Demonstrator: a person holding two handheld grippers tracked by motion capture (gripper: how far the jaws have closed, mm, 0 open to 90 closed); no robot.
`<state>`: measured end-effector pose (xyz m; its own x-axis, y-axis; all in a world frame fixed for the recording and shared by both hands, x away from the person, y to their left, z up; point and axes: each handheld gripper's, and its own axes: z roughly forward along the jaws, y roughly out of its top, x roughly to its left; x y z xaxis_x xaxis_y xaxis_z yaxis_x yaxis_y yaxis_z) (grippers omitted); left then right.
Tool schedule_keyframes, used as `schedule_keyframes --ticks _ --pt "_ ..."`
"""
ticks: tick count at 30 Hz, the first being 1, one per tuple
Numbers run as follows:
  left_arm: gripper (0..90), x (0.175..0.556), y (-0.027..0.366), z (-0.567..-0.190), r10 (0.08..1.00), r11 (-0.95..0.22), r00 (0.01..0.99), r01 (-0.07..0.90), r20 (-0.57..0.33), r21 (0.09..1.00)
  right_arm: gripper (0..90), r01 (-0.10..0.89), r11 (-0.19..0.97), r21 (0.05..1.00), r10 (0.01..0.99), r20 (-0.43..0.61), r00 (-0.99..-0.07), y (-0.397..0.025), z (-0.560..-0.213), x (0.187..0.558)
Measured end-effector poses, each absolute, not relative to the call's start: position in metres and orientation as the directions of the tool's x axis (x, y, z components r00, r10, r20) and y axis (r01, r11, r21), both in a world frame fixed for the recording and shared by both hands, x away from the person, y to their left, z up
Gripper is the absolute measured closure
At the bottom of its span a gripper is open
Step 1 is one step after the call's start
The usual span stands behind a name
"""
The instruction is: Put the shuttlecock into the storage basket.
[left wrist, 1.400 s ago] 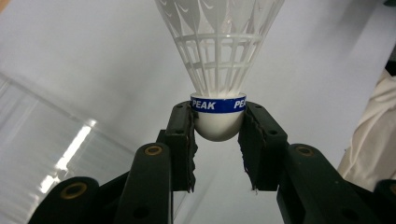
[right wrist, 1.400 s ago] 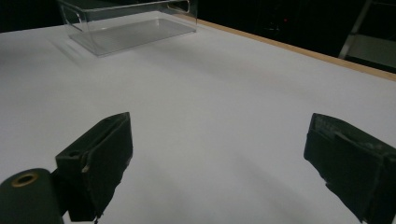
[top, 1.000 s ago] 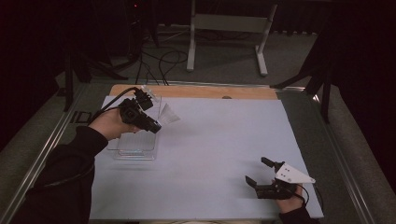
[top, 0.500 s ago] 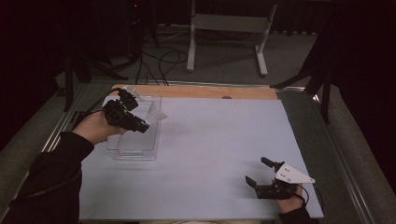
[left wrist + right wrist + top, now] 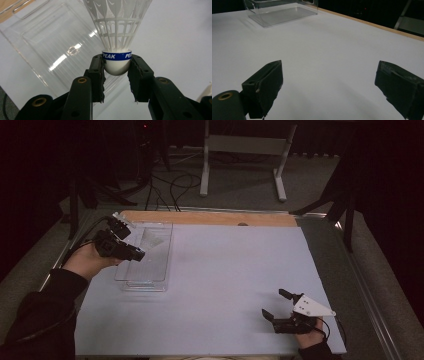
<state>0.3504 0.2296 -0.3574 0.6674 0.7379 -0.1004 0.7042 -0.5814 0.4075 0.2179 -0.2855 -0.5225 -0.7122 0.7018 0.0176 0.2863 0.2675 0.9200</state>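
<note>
I have the left gripper (image 5: 136, 255) clamped on a white shuttlecock (image 5: 117, 37), jaws pinching its rounded cork base just under the blue band; the skirt points away from me in the left gripper view. Over the last second that hand has swung left and back toward the table's far-left corner, and it now hangs over the left edge of the clear plastic tray (image 5: 159, 282), the shuttlecock above the tray's ribbed floor rather than resting in it. The tray has not shifted on the white tabletop (image 5: 225, 270). My right gripper (image 5: 275, 304) sits where it was, near the front right edge, well apart from the tray, jaws spread wide with nothing between them.
</note>
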Motion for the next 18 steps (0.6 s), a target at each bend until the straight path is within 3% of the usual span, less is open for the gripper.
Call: schedule_keyframes --ticks 18 --pt "66.6 0.342 0.266 -0.385 0.803 -0.522 0.591 0.764 -0.085 0.379 8.3 0.283 0.275 0.919 0.700 0.011 -0.714 -0.285 -0.522 0.218"
